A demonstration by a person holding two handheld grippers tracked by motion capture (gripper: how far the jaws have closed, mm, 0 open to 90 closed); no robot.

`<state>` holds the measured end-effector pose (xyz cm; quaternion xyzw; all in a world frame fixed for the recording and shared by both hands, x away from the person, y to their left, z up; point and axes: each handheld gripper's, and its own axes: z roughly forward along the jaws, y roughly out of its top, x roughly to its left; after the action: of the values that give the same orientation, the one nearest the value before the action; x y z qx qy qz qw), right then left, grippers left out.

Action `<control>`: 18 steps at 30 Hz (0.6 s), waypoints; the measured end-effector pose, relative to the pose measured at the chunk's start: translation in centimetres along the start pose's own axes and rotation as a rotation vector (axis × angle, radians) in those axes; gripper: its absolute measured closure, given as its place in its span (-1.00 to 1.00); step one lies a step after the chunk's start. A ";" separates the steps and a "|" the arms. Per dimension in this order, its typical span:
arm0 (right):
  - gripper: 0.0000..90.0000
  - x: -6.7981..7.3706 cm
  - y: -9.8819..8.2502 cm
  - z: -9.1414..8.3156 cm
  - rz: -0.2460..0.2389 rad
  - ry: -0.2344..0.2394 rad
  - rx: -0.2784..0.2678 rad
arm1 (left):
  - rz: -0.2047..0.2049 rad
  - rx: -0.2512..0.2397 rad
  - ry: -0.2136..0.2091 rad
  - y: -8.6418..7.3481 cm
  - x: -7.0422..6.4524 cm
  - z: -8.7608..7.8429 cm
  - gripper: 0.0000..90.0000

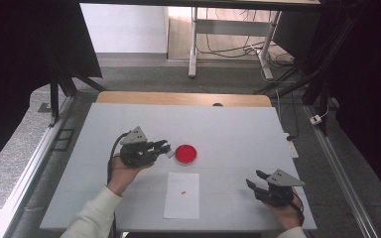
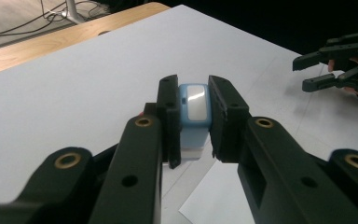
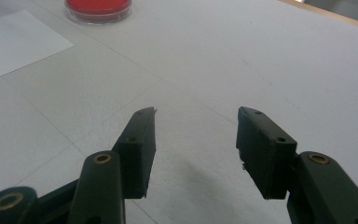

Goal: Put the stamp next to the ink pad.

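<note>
Gripping unlabelled blue stamp (image 2: 193, 112).

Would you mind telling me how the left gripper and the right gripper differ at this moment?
The left gripper is shut on a small light-blue block, while the right gripper stands open with nothing between its jaws. The left gripper is beside the red dish, while the right gripper is near the table's right front corner, well away from the dish and the white sheet. Both are black, two-jawed, hand-held and carry a grey three-cornered plate.

Left tool (image 1: 166, 147) clamped, right tool (image 1: 256, 179) spread
</note>
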<state>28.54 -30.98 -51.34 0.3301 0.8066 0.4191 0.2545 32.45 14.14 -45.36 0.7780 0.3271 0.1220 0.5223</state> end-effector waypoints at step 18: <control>0.03 -0.1 -0.1 0.3 -0.008 -0.013 0.022 | -0.010 0.114 0.111 -1.4 2.7 3.4 0.66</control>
<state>28.75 -30.91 -51.56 0.3323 0.8110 0.4069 0.2576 35.84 13.70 -48.46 0.7970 0.3658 0.1433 0.4588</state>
